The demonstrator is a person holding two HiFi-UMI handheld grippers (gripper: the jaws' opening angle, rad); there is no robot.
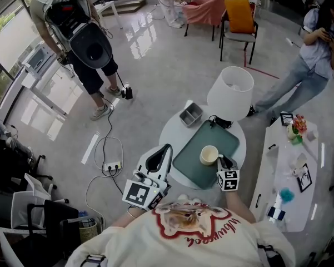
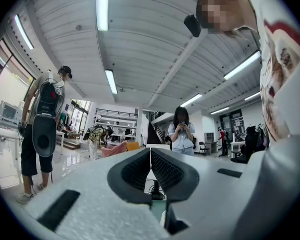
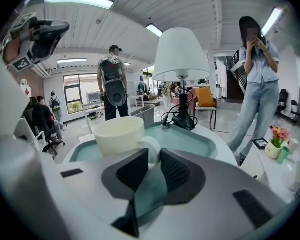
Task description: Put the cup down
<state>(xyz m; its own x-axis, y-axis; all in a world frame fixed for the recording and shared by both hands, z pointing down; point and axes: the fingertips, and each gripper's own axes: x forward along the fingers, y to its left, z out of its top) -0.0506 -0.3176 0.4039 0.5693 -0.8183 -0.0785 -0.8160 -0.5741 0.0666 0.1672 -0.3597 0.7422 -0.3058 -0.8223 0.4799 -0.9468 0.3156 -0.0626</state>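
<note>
A cream cup [image 1: 209, 155] stands upright on the green tray [image 1: 192, 160] on the round white table [image 1: 175, 128]. In the right gripper view the cup [image 3: 121, 135] is just ahead, its handle [image 3: 153, 149] between the jaws. My right gripper [image 1: 225, 163] [image 3: 152, 158] is shut on that handle from the cup's near right side. The cup's base looks level with the tray [image 3: 189, 141]; I cannot tell if it touches. My left gripper [image 1: 165, 150] [image 2: 150, 159] is shut on nothing, held up off the table's left edge.
A white lamp [image 1: 230, 93] and a small grey tin [image 1: 190, 114] stand at the table's far side. A white side table [image 1: 289, 177] with small items is at the right. Two people [image 1: 80, 32] [image 1: 311, 49] stand beyond; a power strip and cables [image 1: 112, 166] lie on the floor at the left.
</note>
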